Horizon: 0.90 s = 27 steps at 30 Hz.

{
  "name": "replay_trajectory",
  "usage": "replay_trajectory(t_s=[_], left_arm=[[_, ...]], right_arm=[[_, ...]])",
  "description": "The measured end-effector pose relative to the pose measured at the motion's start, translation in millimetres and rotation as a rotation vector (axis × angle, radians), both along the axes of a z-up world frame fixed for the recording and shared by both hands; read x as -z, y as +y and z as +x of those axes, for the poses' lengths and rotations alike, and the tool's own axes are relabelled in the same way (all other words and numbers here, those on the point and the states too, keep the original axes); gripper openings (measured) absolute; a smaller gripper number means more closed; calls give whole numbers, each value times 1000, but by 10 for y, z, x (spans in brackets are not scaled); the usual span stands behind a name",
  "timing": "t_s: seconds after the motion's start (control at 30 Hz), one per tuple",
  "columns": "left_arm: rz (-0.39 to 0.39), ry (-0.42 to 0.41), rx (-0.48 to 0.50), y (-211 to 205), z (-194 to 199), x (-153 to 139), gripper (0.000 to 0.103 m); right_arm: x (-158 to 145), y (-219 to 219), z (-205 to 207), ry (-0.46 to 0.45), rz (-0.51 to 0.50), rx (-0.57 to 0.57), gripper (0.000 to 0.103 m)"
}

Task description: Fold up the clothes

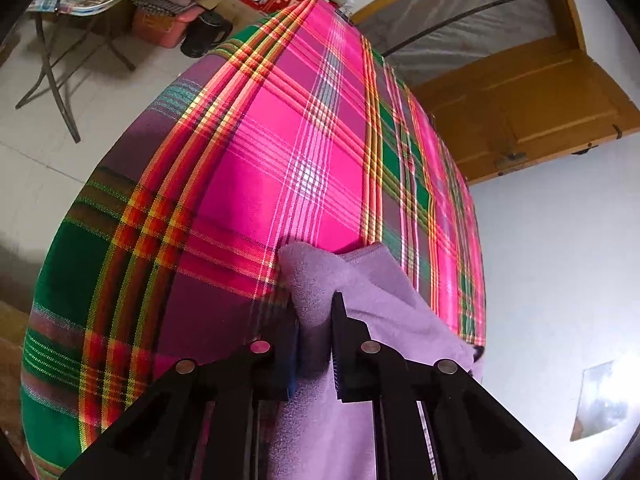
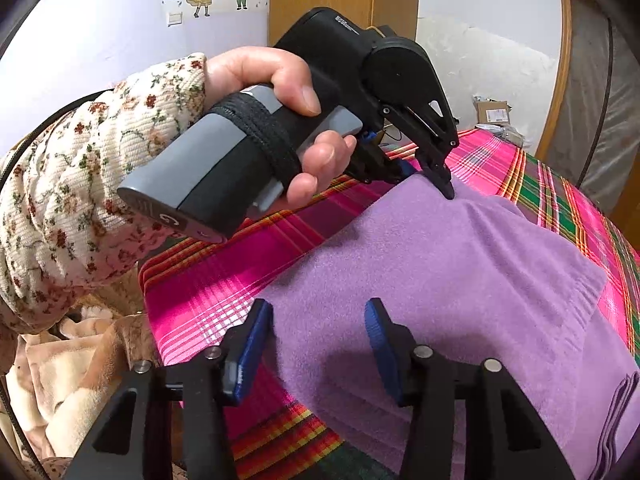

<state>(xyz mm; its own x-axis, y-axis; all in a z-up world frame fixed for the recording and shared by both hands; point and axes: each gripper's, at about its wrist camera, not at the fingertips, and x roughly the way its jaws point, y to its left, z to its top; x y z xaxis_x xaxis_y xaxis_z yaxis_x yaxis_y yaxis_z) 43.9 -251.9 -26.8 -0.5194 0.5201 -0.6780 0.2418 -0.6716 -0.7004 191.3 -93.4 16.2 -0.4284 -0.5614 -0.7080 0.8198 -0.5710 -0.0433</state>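
Purple fleece garment [image 2: 460, 280] lies spread on the bed, over a pink, green and yellow plaid bedcover [image 2: 208, 292]. Nap looks short and matte. Judged soft, light and limp: it will drape and sag from any pinch point, not hold a shape, and the fuzzy face should grip the pads well rather than slip. A stack of layered edges shows at the lower right of the right wrist view, so part of it appears already doubled over; which part of the garment that is, cannot tell from here.

Left gripper [image 1: 316, 320]: jaws drawn narrow, pinching a bunched corner of the fleece, which puckers up between the fingers. From the right wrist view the same tool sits at the far edge of the cloth, tip down on the fabric, held by a hand [image 2: 288, 120] in a floral sleeve [image 2: 80, 184].

Right gripper [image 2: 318, 344]: jaws wide, blue pads [image 2: 248, 352] apart, nothing between them, poised over the near edge of the fleece.

Best hold, as a judgement: the near corner or hem, matching the left's pinch, so the edge lifts evenly without a sagging middle.

Beyond: a wooden door [image 1: 532, 108], a folding table [image 1: 80, 0], clutter on the floor.
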Motion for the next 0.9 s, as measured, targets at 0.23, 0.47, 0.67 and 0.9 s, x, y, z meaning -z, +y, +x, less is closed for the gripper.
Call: replay_trajectory(t_s=[0.23,0.47,0.67,0.9], left_arm=[[16,5,-13,24,33,-80,13],[-25,45,-8,149,104,-382,13],[-50,88,-7,369,106,-698,13],[-57,140,7,699,131,-1044,13]], right_arm=[[-53,60,-15,-4,-5,6,13],[-289,366,-6,9,-93,10,11],[-565,693,90,12,-194,35,11],[-795,1076,89,40,-288,69,10]])
